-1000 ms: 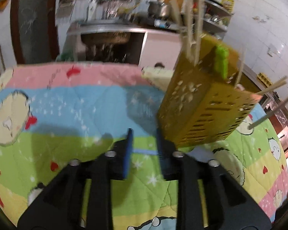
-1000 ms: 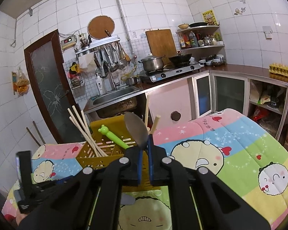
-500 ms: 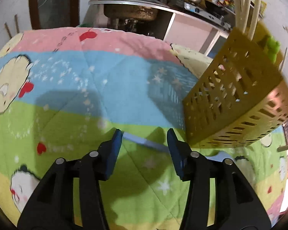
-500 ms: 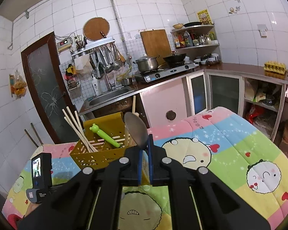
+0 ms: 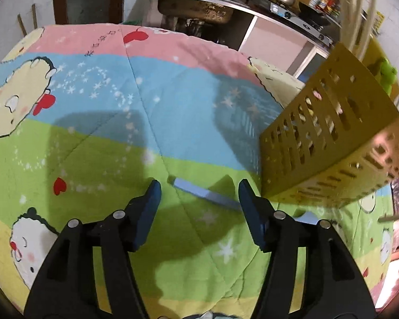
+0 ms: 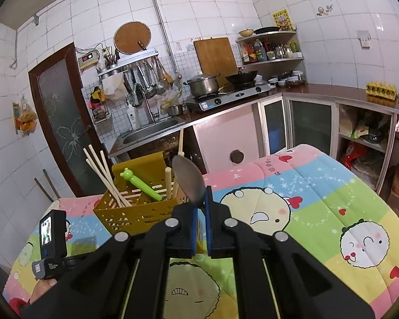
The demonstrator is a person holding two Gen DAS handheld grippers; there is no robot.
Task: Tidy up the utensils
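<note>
Jaws of my left gripper [image 5: 199, 190] have just been opening astride a blue handle [image 5: 203, 193], untouched; right gripper [image 6: 201, 199] clenches a spoon [image 6: 187, 183].

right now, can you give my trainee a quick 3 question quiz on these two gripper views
1. True or false: the left gripper is clamped on the yellow basket.
2. What does the right gripper hold? A) chopsticks B) metal spoon C) green bear-topped utensil
3. What lies on the quilt between the left gripper's open jaws?

Key:
1. False; its jaws have just been opening and grip nothing.
2. B, the metal spoon.
3. A flat light blue handle, running partly under the basket.
</note>
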